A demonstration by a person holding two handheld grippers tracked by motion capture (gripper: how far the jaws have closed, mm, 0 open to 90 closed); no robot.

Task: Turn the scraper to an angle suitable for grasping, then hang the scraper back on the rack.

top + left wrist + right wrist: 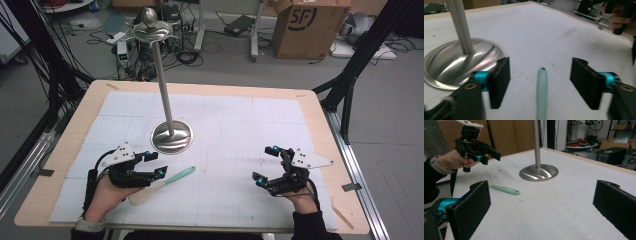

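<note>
A spatula with a mint-green handle (177,176) and a pale head (141,195) lies flat on the white mat near the front left. My left gripper (156,164) hovers just above it, open, and the handle (542,87) runs between the two black jaws without touching either. The right gripper view has the spatula (505,189) on the mat and the left gripper (489,156) held clear above it. My right gripper (266,165) is at the front right, open, with nothing between its jaws (541,205).
A tall metal stand with a round base (172,136) and hooks at its top rises at the table's centre, close to the left gripper (451,62). A cardboard box (310,25) and cables lie on the floor beyond the table (310,107).
</note>
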